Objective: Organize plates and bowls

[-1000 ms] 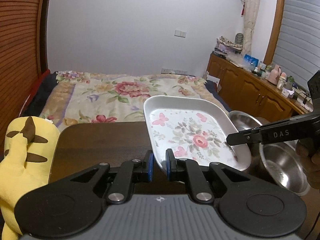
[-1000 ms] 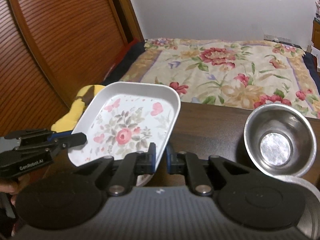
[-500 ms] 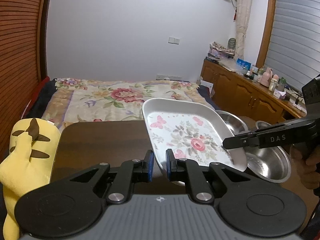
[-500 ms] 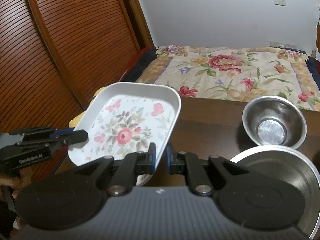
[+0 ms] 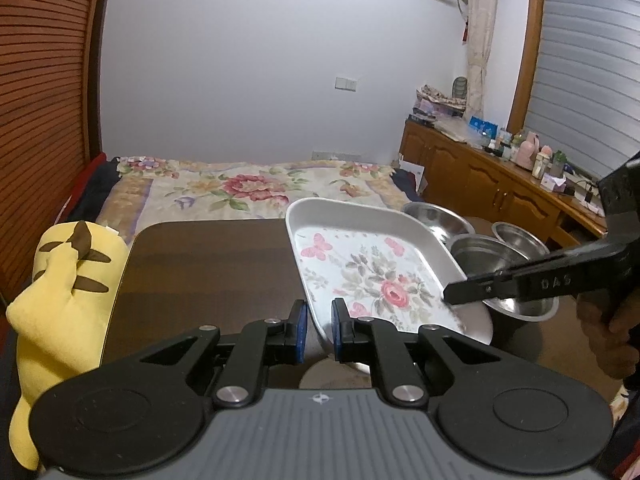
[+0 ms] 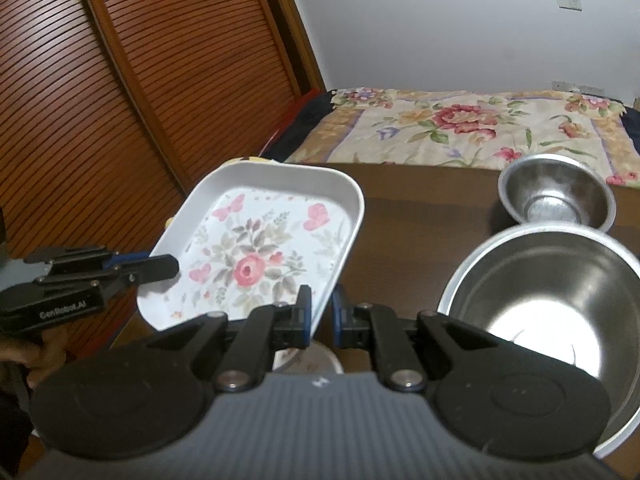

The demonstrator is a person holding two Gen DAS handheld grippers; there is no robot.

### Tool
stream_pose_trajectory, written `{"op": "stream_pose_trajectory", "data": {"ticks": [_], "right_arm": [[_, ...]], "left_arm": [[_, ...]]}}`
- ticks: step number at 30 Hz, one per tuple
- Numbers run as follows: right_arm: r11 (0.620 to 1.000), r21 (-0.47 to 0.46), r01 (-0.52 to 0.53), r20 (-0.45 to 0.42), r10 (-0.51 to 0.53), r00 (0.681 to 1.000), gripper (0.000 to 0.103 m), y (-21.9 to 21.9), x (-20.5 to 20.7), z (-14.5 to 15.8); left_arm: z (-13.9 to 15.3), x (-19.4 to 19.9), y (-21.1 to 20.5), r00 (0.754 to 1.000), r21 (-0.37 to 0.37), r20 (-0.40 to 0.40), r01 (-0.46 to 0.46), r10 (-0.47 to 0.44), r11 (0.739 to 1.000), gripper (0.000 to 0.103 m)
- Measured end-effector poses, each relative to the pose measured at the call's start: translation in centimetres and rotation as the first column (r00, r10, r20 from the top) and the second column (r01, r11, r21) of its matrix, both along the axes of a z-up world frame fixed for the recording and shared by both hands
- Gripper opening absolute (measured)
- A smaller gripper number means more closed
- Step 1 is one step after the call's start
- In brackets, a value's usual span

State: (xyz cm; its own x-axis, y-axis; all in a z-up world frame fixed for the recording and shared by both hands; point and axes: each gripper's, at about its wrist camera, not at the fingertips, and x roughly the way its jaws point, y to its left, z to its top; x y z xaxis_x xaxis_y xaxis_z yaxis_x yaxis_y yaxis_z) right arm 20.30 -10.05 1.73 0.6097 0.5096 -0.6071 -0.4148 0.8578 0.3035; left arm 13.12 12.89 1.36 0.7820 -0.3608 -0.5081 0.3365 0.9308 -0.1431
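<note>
Dark wooden tabletop [image 5: 208,264] stretches beneath me; my left gripper [image 5: 319,326] clamps one rim of the white rectangular floral-printed plate [image 5: 372,276], my right gripper [image 6: 320,316] the opposite rim, holding it tilted above the table beside steel bowls [image 6: 556,196]. It looks stiff, glossy, probably slippery and breakable, so I grip both edges
</note>
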Motion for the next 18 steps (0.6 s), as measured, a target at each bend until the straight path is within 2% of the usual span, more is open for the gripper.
{"op": "stream_pose_trajectory", "data": {"ticks": [10,18], "right_arm": [[0.999,0.028,-0.022,-0.023,0.022,0.999,0.012,-0.2,-2.5,-1.4],[0.999,0.016,-0.028,-0.018,0.028,0.999,0.012,-0.1,-3.4,-1.7]], "left_arm": [[-1.6,-3.2,0.1,1.0,-0.01,-0.012,-0.001,0.001,1.0,0.013],[-3.2,-4.9,0.1,0.999,-0.031,-0.044,-0.011,0.009,0.999,0.013]]}}
